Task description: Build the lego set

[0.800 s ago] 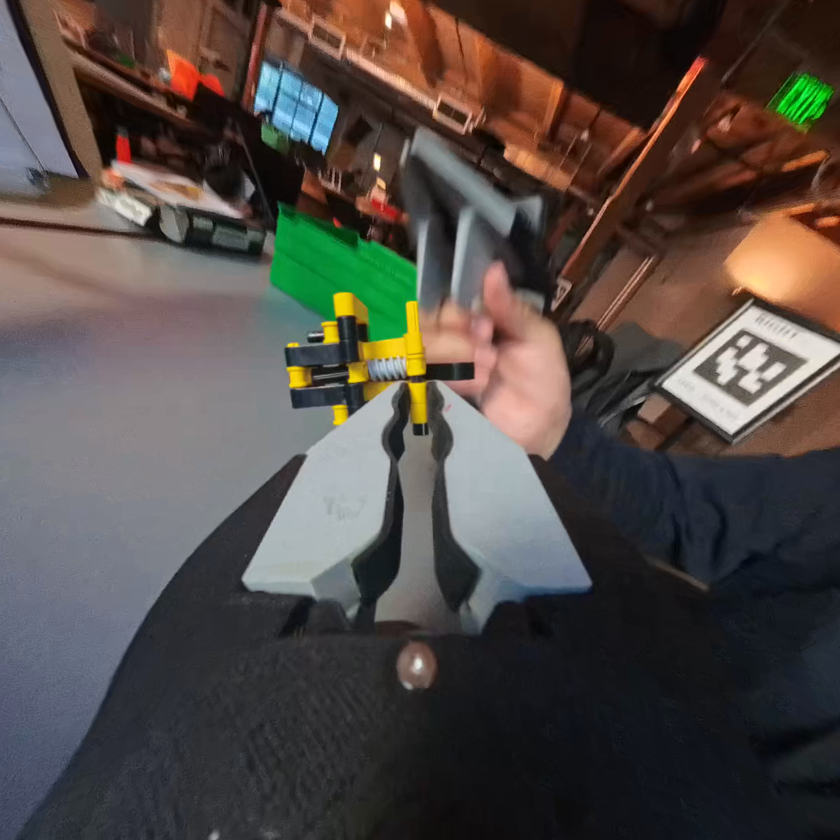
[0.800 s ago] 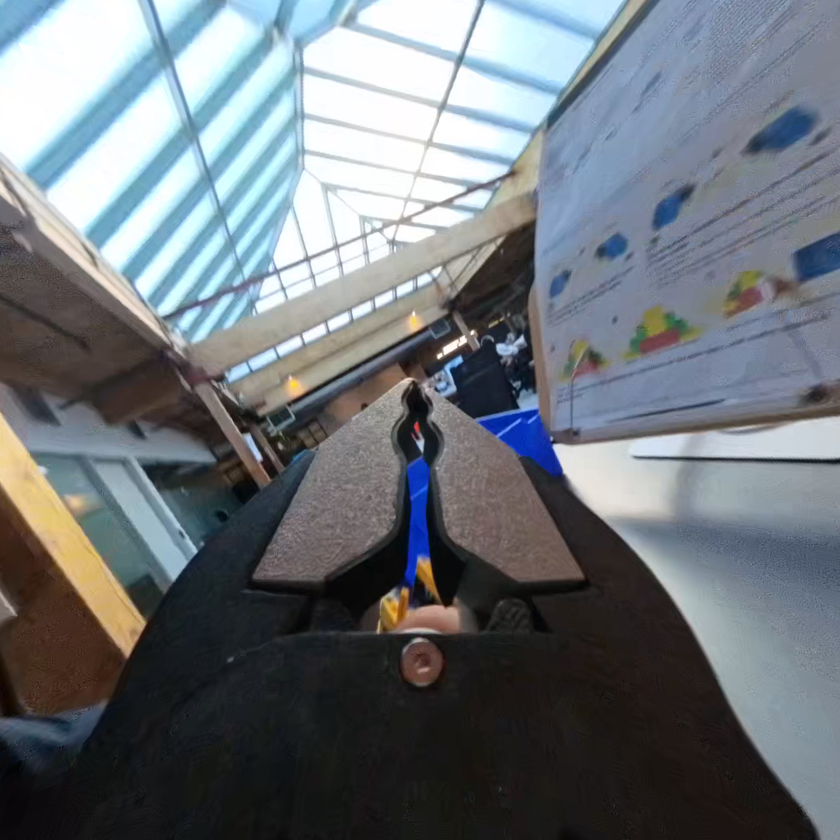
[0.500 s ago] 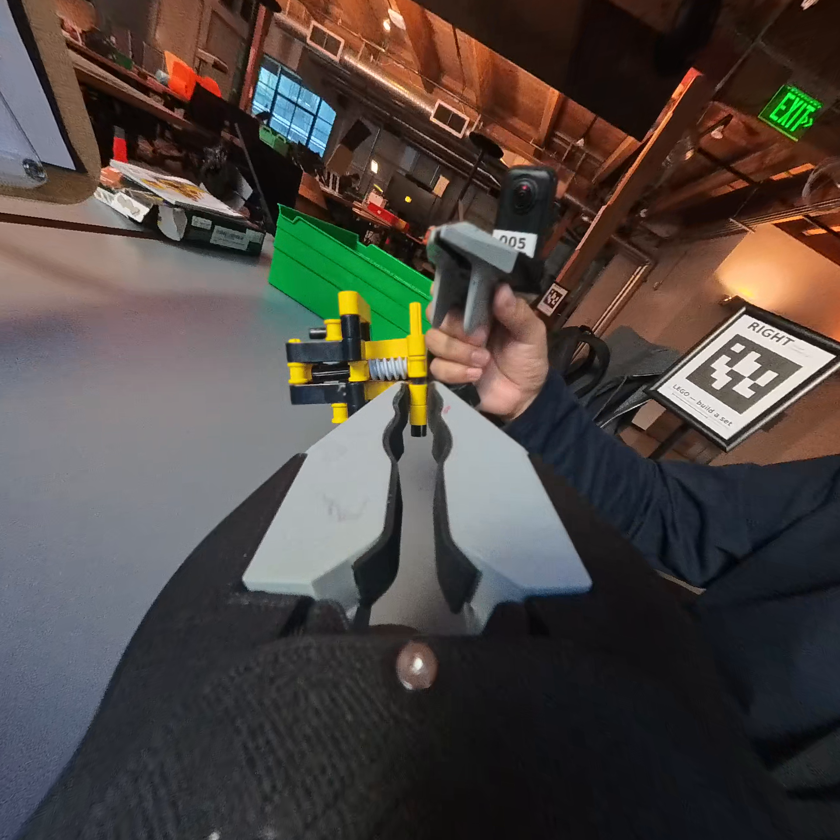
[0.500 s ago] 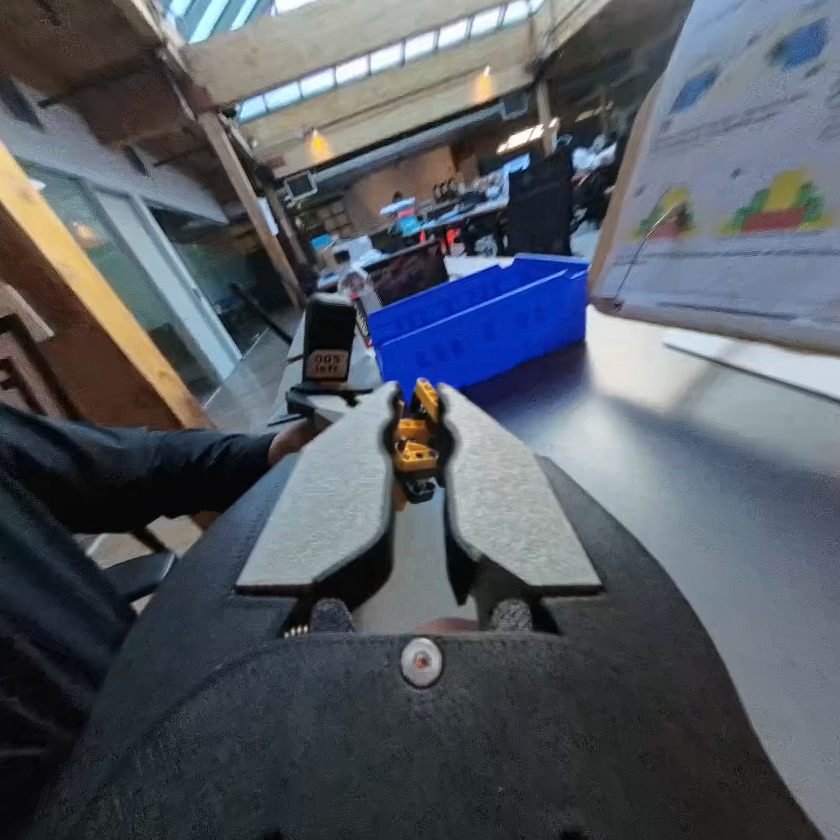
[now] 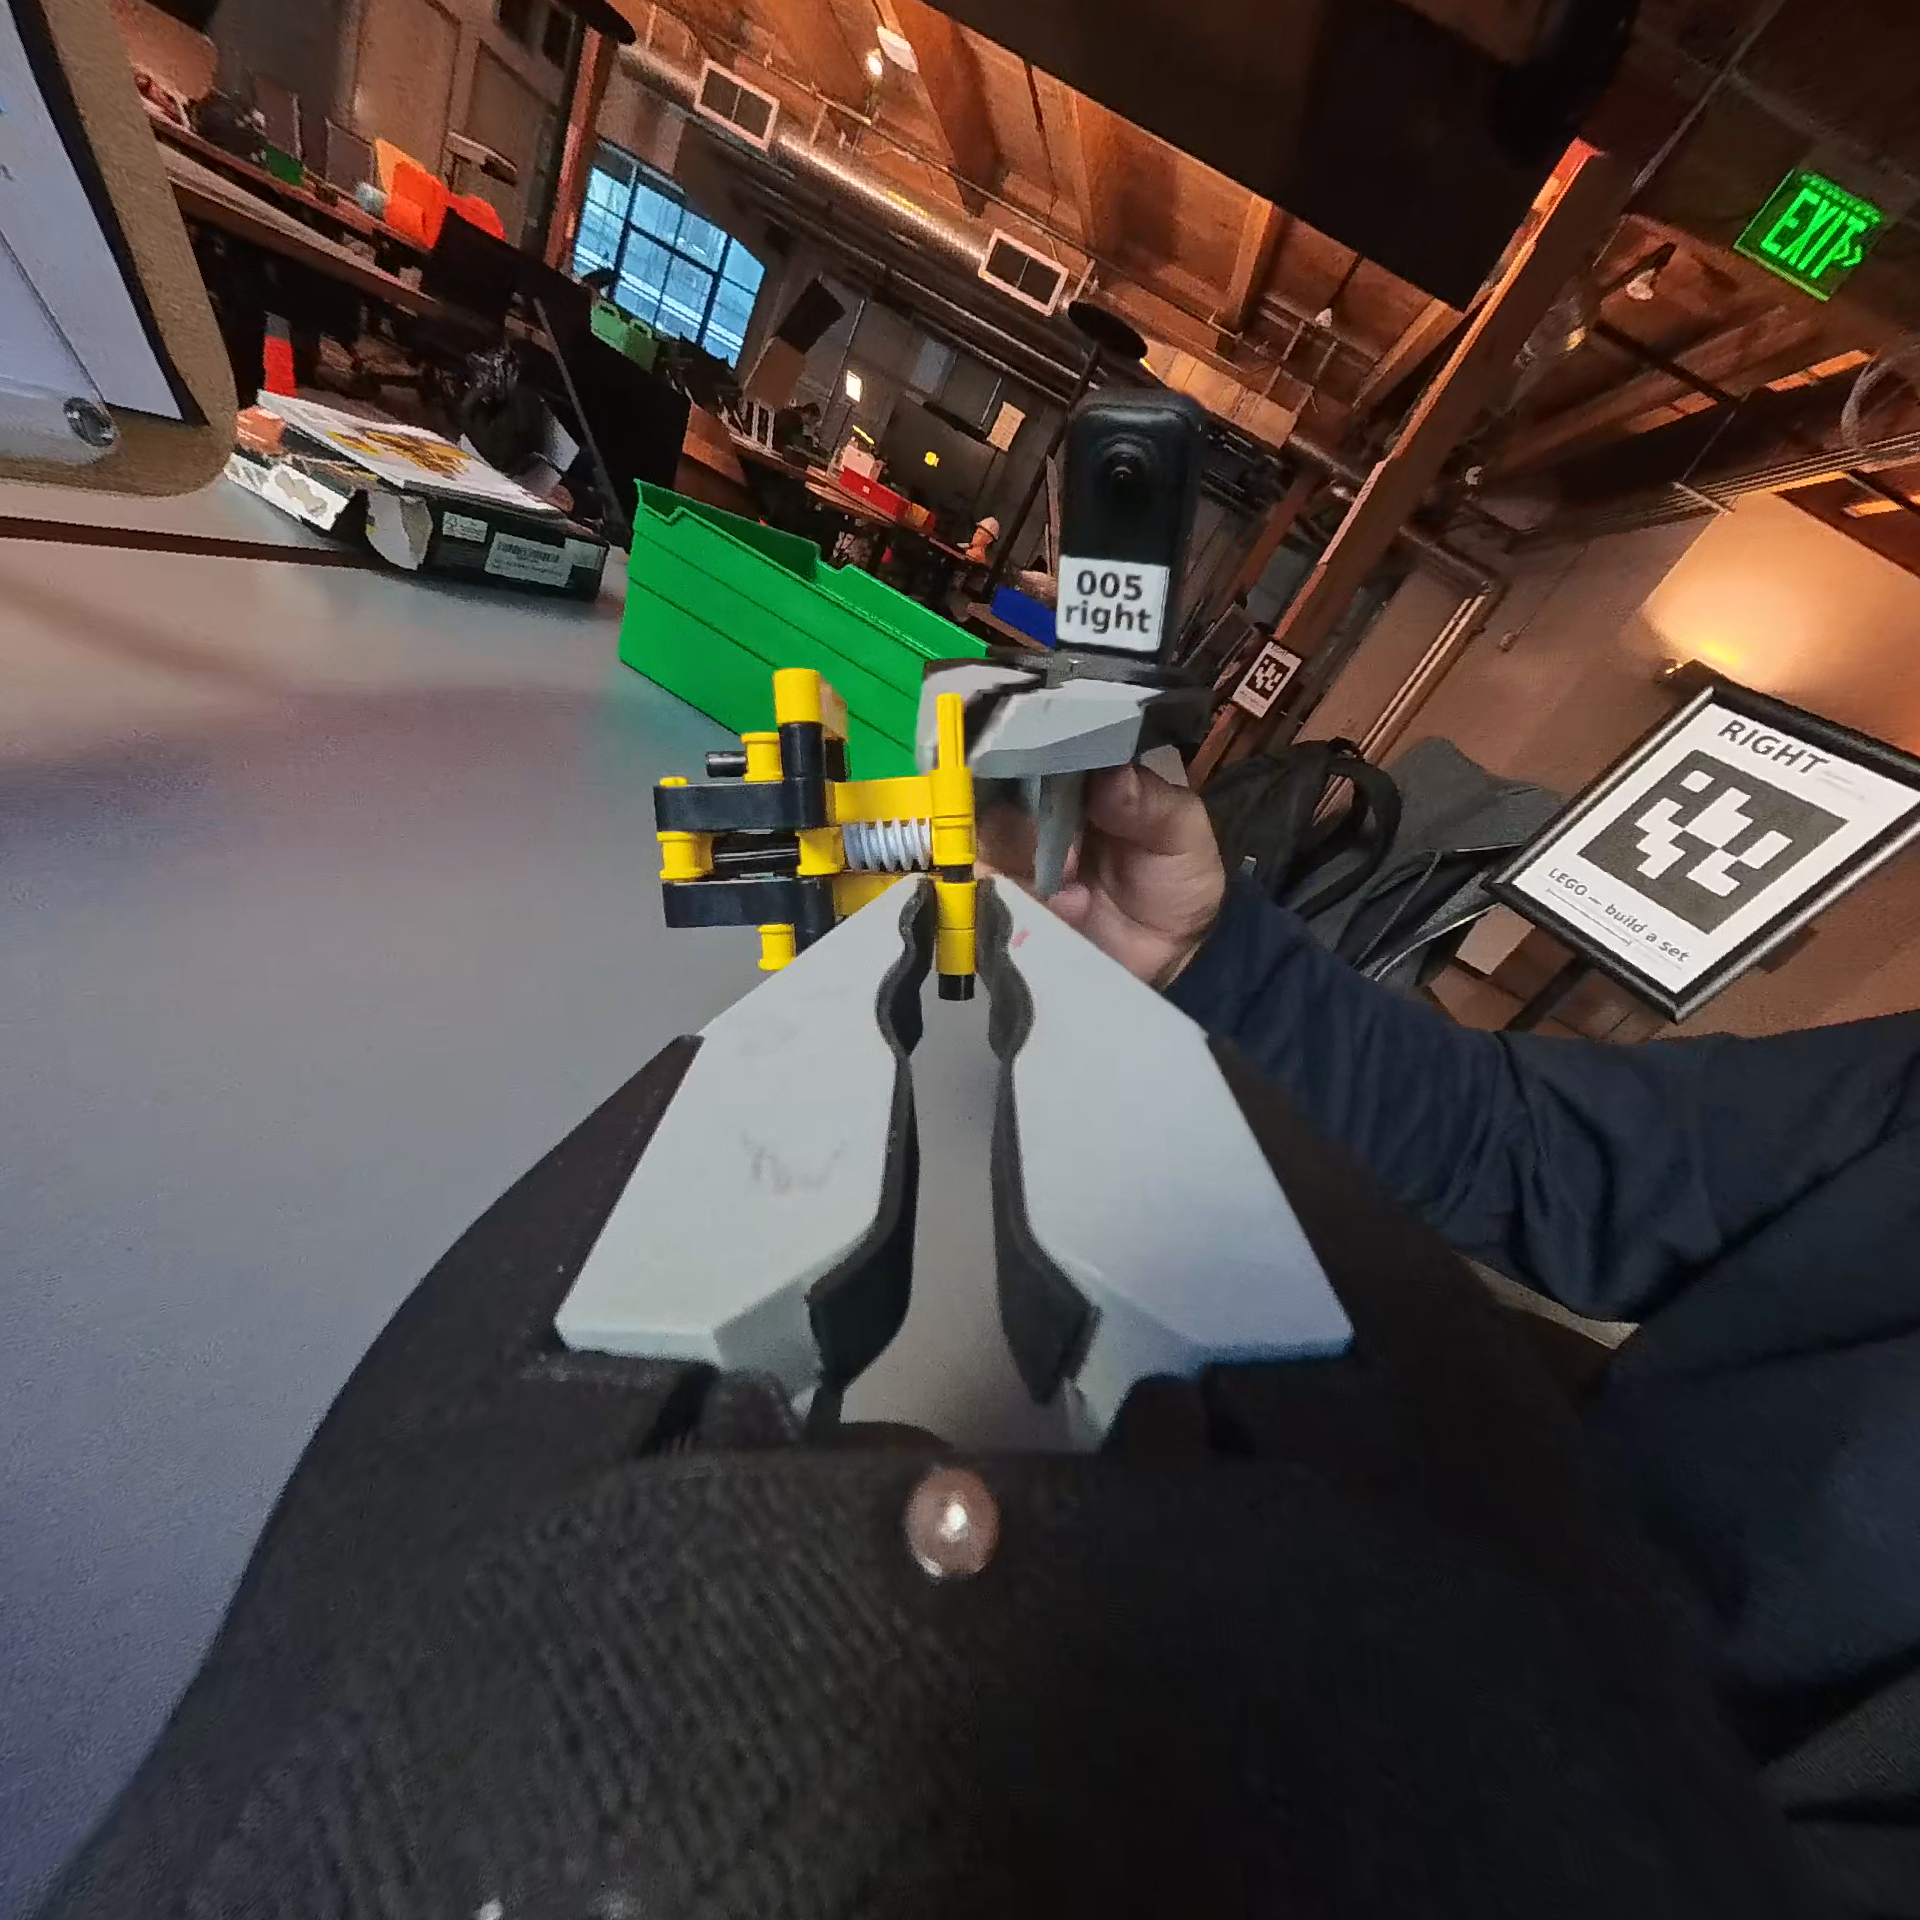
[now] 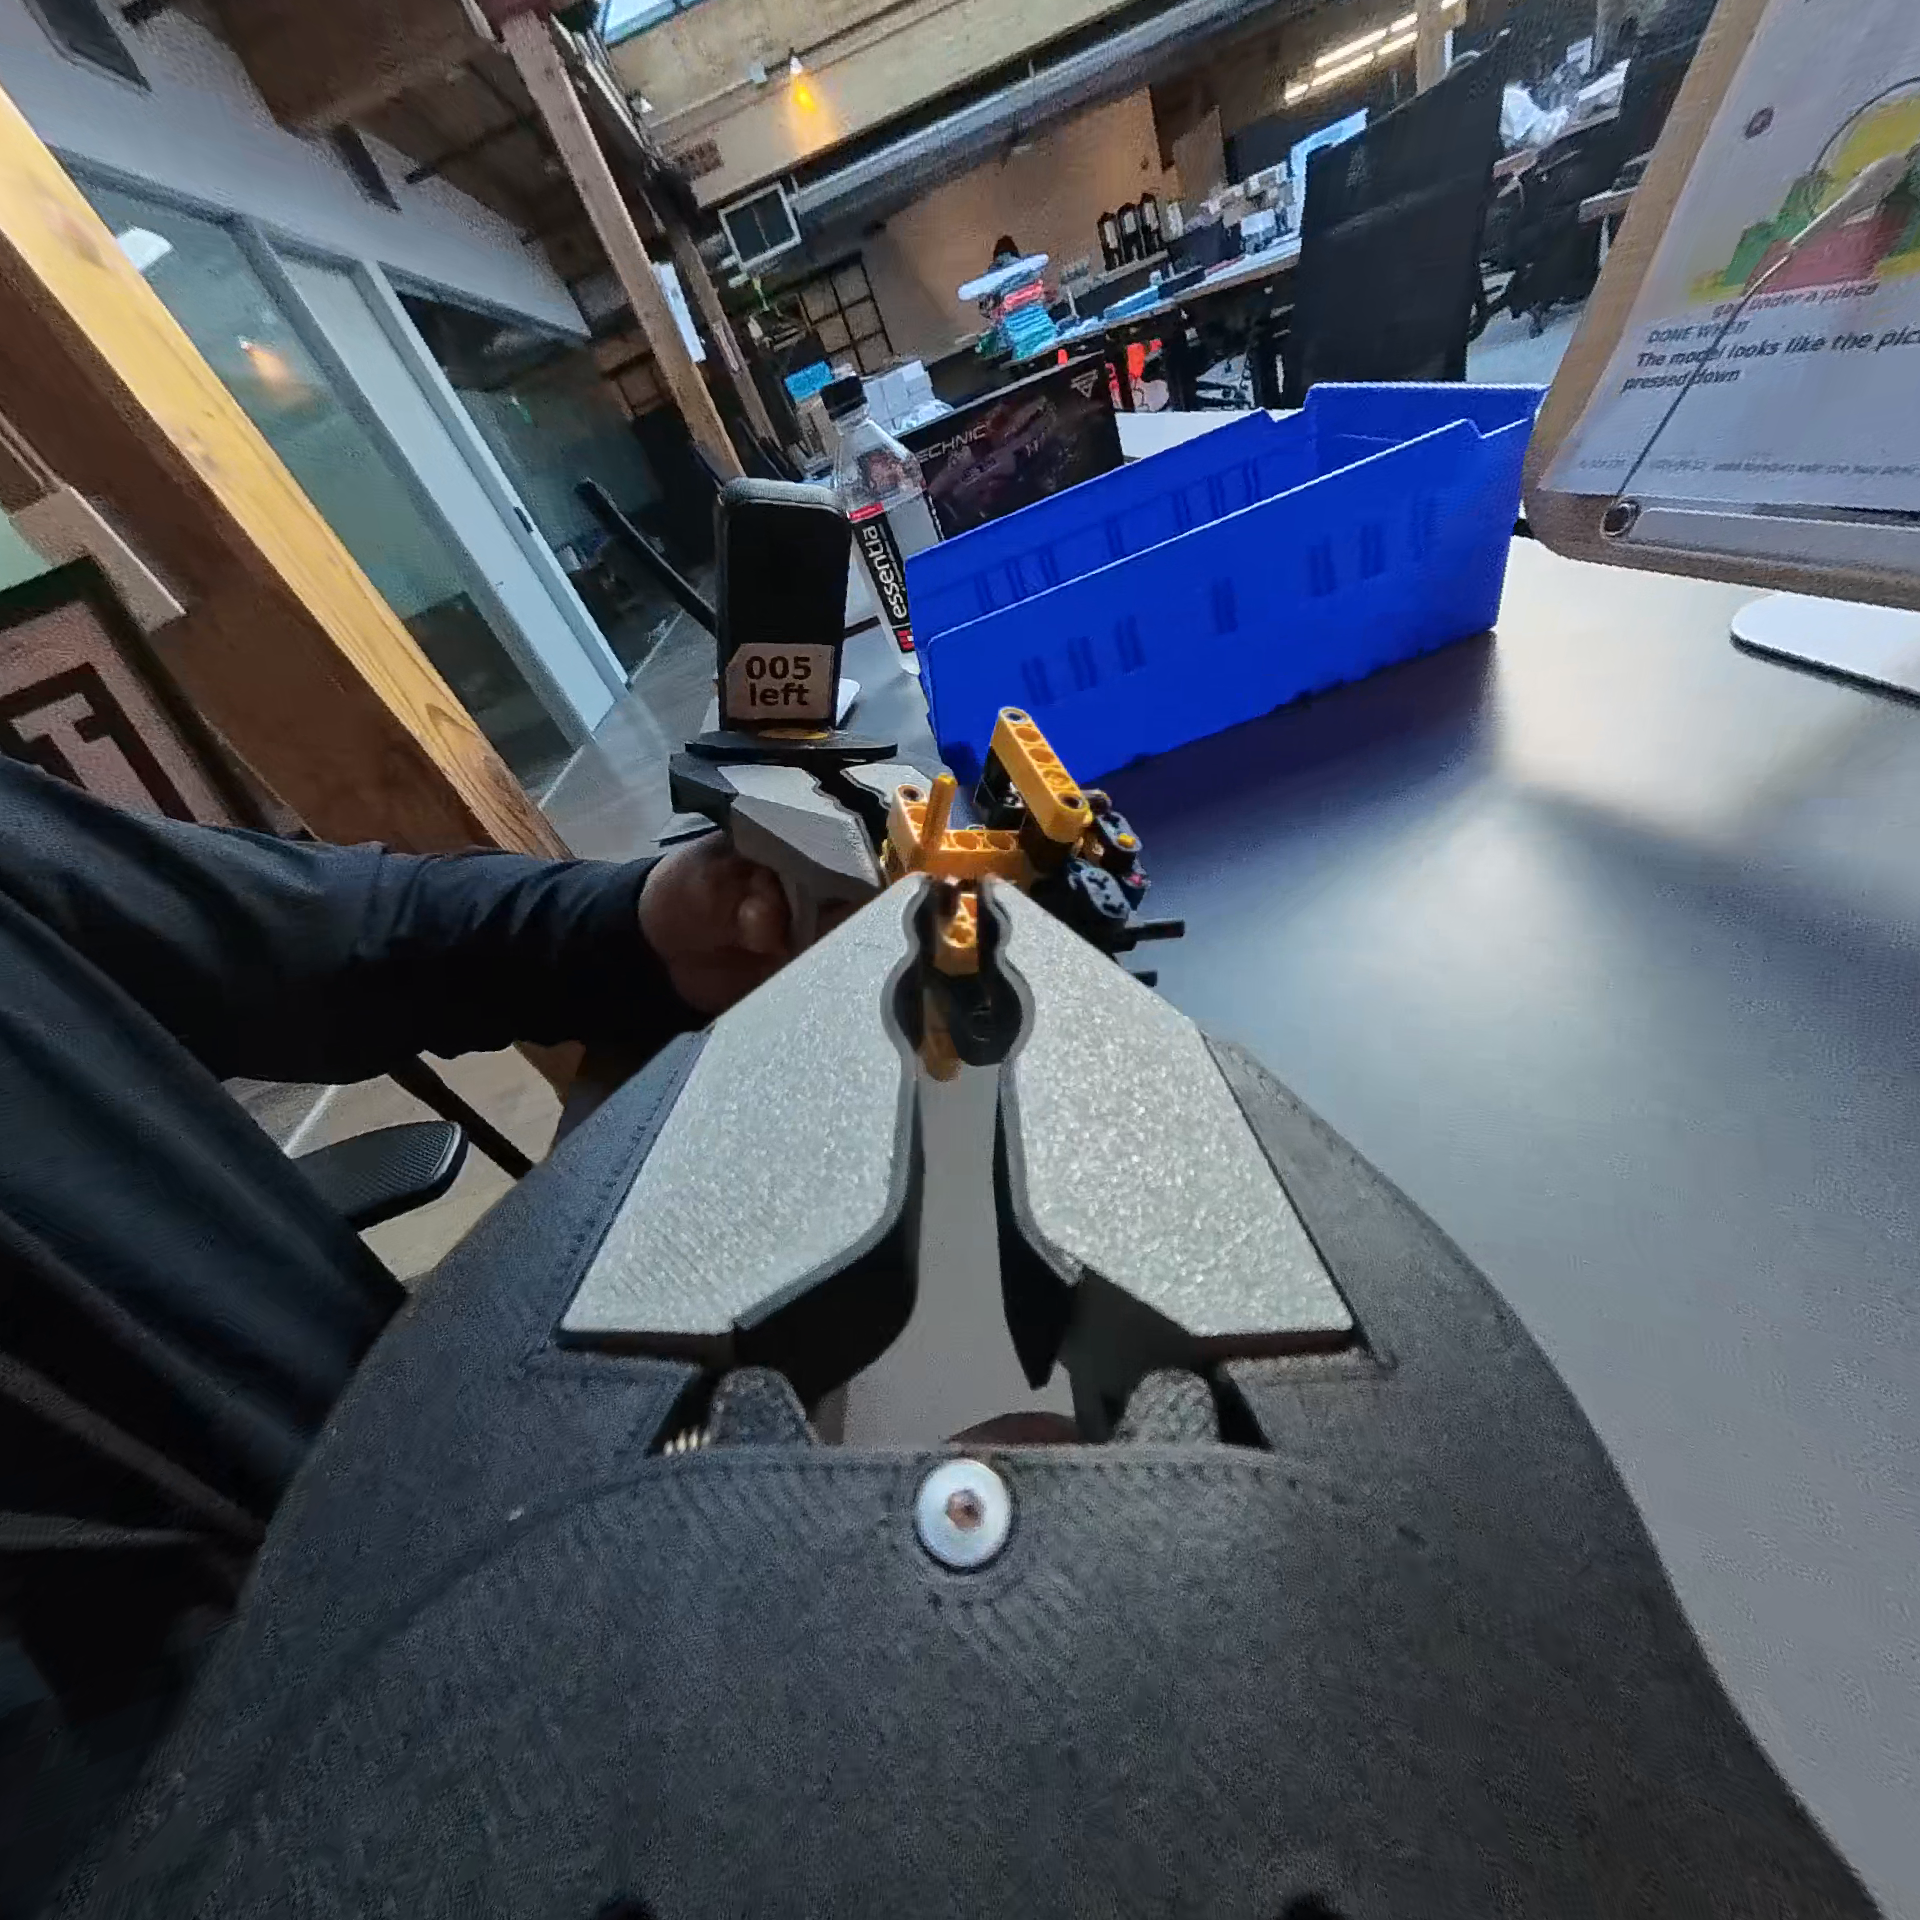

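Swung down from the skylight, right gripper (image 6: 954,914) now pinches the model (image 5: 821,826), at twelve o'clock; left gripper (image 5: 951,920) clamps it too; build looks partial.

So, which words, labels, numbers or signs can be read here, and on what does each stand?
I do not quote writing; these bear it:
White label, black camera, left wrist view.
Green lit ceiling sign.
Framed black-and-white marker sign.
Tan label, second black camera, right wrist view.
Water bottle, dark box behind blue bin.
Instruction sheet.
Cardboard box print: too small.
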The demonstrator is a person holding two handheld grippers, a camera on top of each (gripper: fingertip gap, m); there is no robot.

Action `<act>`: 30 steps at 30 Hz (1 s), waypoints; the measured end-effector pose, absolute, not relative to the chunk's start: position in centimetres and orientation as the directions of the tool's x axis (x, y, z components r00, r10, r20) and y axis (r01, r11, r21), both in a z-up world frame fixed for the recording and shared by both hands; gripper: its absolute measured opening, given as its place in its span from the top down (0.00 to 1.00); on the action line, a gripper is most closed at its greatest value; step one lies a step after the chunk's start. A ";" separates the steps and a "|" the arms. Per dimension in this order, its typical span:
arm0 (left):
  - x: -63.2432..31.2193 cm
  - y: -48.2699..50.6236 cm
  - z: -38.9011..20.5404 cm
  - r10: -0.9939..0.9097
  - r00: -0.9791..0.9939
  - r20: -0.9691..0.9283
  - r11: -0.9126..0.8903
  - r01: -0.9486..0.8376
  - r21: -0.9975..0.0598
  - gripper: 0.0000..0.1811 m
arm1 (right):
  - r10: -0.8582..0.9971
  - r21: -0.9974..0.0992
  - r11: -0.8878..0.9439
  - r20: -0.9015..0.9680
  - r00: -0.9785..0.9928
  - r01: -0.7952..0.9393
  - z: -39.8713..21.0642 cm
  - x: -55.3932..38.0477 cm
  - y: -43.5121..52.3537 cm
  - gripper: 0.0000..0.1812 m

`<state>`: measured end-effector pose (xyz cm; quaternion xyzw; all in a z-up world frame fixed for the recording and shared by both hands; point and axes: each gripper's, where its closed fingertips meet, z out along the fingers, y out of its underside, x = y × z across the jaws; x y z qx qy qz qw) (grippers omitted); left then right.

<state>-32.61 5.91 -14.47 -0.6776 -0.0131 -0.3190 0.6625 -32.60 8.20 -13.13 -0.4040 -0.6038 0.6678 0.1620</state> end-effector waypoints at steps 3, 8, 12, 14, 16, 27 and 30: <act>-32.7 5.9 -14.4 -0.395 0.797 0.458 -0.125 0.447 -0.886 0.98 | 0.706 -0.937 -0.212 -0.343 -0.620 0.277 -13.5 -32.8 7.9 1.00; -32.8 6.0 -14.4 -0.393 0.789 0.472 -0.124 0.464 -0.877 0.98 | 0.723 -0.940 -0.213 -0.334 -0.604 0.266 -13.6 -33.1 8.1 1.00; -32.8 6.0 -14.4 -0.397 0.778 0.487 -0.125 0.479 -0.869 0.98 | 0.717 -0.945 -0.212 -0.323 -0.617 0.249 -13.5 -33.0 7.8 1.00; -32.8 6.0 -14.4 -0.396 0.777 0.490 -0.129 0.482 -0.867 0.98 | 0.714 -0.943 -0.197 -0.326 -0.619 0.269 -13.8 -32.9 7.8 1.00; -32.8 6.0 -14.6 -0.398 0.766 0.504 -0.148 0.489 -0.860 0.98 | 0.733 -0.946 -0.182 -0.312 -0.605 0.267 -13.8 -32.8 7.9 1.00; -33.4 5.8 -15.0 -0.370 0.744 0.556 -0.169 0.535 -0.828 0.97 | 0.704 -0.900 -0.405 -0.420 -0.572 0.162 -10.5 -31.4 12.9 1.00; -33.1 6.0 -15.1 -0.374 0.754 0.539 -0.183 0.510 -0.841 0.98 | 0.736 -0.935 -0.290 -0.354 -0.576 0.205 -11.6 -32.3 10.5 0.89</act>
